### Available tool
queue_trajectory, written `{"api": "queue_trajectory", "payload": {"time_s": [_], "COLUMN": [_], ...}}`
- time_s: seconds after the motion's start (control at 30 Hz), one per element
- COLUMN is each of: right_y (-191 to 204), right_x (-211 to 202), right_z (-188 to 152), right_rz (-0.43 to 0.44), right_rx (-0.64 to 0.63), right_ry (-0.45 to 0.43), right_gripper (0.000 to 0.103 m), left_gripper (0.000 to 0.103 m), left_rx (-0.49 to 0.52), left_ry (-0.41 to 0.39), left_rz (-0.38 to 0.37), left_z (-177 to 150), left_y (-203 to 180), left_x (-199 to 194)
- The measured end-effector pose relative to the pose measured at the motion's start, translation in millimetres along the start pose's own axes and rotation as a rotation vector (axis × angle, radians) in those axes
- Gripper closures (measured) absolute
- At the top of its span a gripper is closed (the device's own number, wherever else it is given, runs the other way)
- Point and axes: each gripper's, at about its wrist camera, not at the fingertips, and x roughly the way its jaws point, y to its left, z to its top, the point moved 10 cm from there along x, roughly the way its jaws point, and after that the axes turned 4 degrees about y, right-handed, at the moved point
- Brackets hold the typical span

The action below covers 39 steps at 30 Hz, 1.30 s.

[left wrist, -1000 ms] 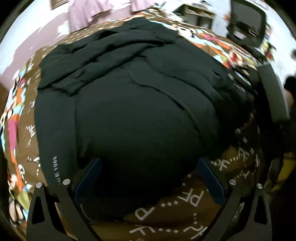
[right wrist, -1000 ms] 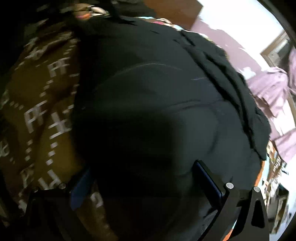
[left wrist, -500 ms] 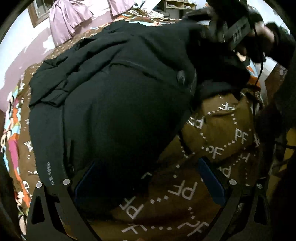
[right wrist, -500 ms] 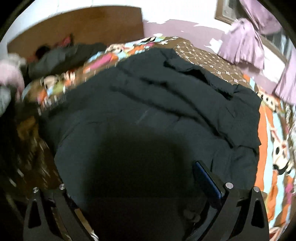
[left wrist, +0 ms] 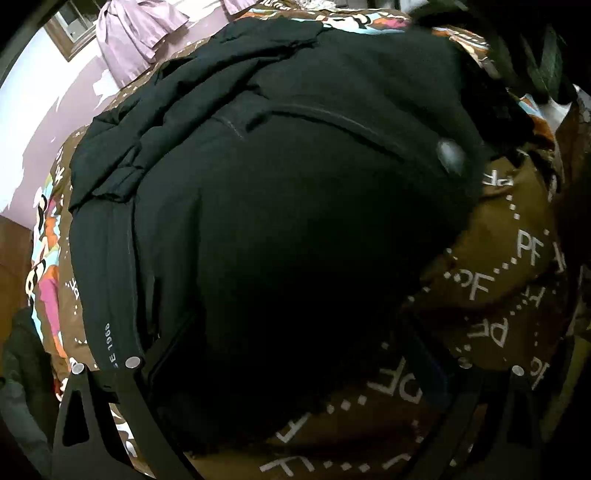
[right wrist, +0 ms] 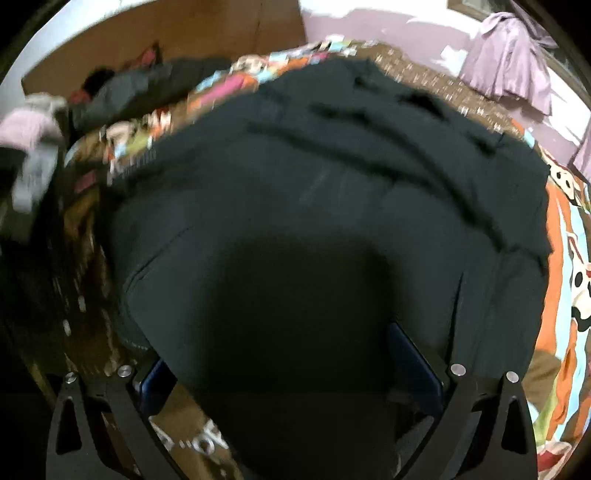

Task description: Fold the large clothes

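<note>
Blue fingers (right wrist: 413,363) clear only over coat (right wrist: 332,206)

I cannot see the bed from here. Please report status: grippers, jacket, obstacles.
Both grippers open, left and right, over the jacket. Jacket flat on bedspread, partly folded. Clothes pile beyond, not touching.

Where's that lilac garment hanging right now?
The lilac garment hangs on the wall beyond the bed, upper left in the left view, past the black jacket spread over the brown blanket.

Black jacket (left wrist: 295,221) lies spread on brown lettered bedcover (left wrist: 498,288); left tongs (left wrist: 295,384) gape over its hem.
</note>
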Motion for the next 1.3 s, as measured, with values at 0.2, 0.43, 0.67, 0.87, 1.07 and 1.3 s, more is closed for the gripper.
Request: {"api": "queue_trajectory", "payload": {"time_s": [0.2,0.43,0.67,0.87,1.07,1.3], "right_y": [17,16,-18,-36,-40,-55], "right_x": [33,47,25,-32,-61,-62], "right_z": [-38,-41,-6,55,88,97], "right_rz": [-0.091,-0.259,-0.330,-0.236,-0.179,-0.080], "right_rx": [-0.114,-0.209,-0.062,0.024,0.094,0.203], "right_ry": [0.086,0.092,-0.042,-0.160,-0.172,-0.162], "right_gripper": [0.000,0.000,0.002,0.003,0.003,0.003], "left_gripper": [0.002,0.002,0.002,0.002,0.002,0.002], "left_rx": [-0.017,-0.035,-0.031,-0.063,-0.024,-0.013], "left_ry": [0.012,0.021,0.011,-0.054,-0.130,-0.104], "left_rz": [0.023,-0.001,0.000,-0.019,0.089,0.230], "left_z": [2,7,13,22,31,30], "left_y": [7,8,13,12,18,28], "left_x": [6,9,10,-8,-26,-19]}}
